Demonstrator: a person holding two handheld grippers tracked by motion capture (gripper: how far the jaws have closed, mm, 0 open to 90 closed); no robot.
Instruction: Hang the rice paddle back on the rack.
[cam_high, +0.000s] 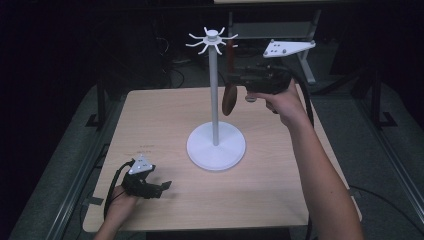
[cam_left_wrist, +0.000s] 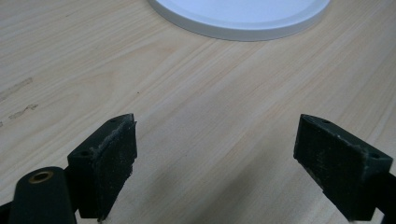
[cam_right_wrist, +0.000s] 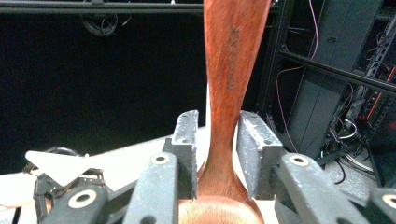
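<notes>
Left claw (cam_high: 167, 185) spread wide, resting low on tabletop (cam_high: 150, 115).
Right claw (cam_high: 231, 76) grips wooden spoon (cam_high: 230, 97) upright by white hook stand (cam_high: 215, 100).

— Count? 
— One white hook stand (cam_high: 215, 135), one wooden spoon (cam_high: 229, 98), one table (cam_high: 150, 115).
— Grippers?
— Two: left gripper (cam_high: 159, 187), right gripper (cam_high: 234, 76). Two hands too, left hand (cam_high: 121, 197), right hand (cam_high: 286, 103).
— Hooks on the stand?
— Too small to count.
</notes>
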